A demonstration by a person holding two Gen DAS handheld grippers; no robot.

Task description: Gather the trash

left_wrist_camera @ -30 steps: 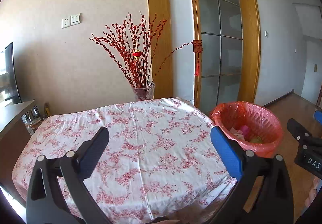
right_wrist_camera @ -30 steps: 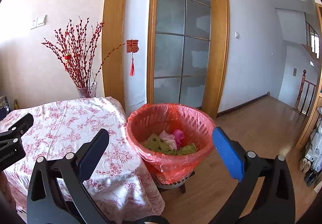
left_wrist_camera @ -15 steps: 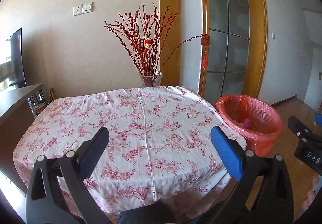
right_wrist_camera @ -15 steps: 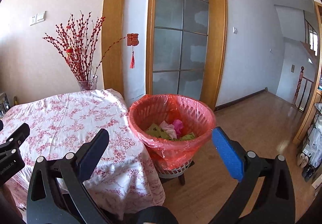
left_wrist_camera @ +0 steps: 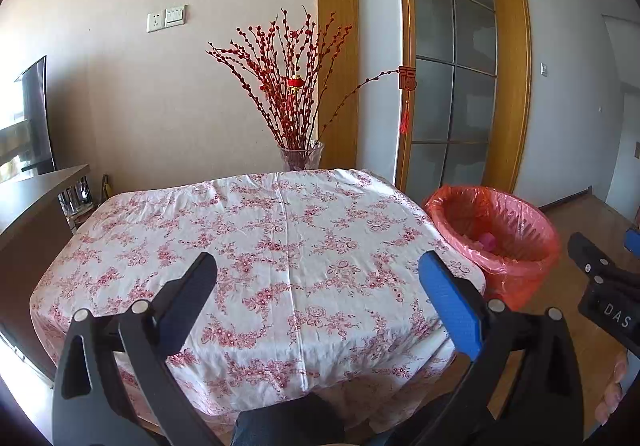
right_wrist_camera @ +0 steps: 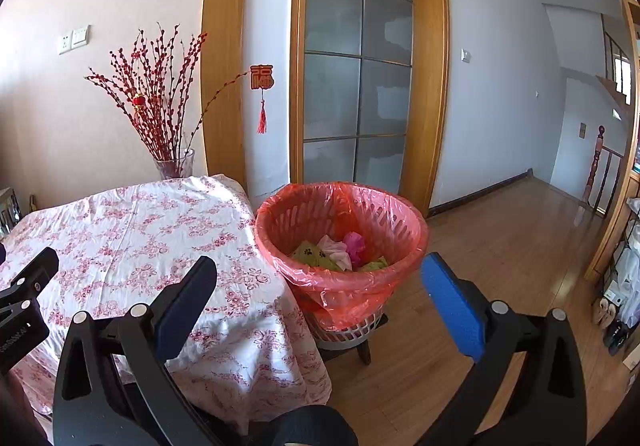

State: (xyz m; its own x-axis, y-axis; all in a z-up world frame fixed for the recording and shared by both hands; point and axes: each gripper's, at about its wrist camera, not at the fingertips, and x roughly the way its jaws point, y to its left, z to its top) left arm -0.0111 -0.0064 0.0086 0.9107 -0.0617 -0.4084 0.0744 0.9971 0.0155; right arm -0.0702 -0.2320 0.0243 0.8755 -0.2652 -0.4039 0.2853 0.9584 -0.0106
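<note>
Both your grippers, left gripper (left_wrist_camera: 318,282) and right gripper (right_wrist_camera: 320,284), stand wide apart, holding nothing. The trash (right_wrist_camera: 340,250) lies inside the red-lined bin (right_wrist_camera: 412,246) beside the table (left_wrist_camera: 280,238). One label reads "DAS".

The white letters "DAS" stand on the black body of the right gripper (left_wrist_camera: 600,270). The red hanging ornament (right_wrist_camera: 262,77) shows the Chinese character 福.

Both views are bright with soft daylight. Glare burns white at the lower left of the tablecloth (left_wrist_camera: 280,246). The fisheye bends the door frame (right_wrist_camera: 434,85), and dark corners surround each picture.
</note>
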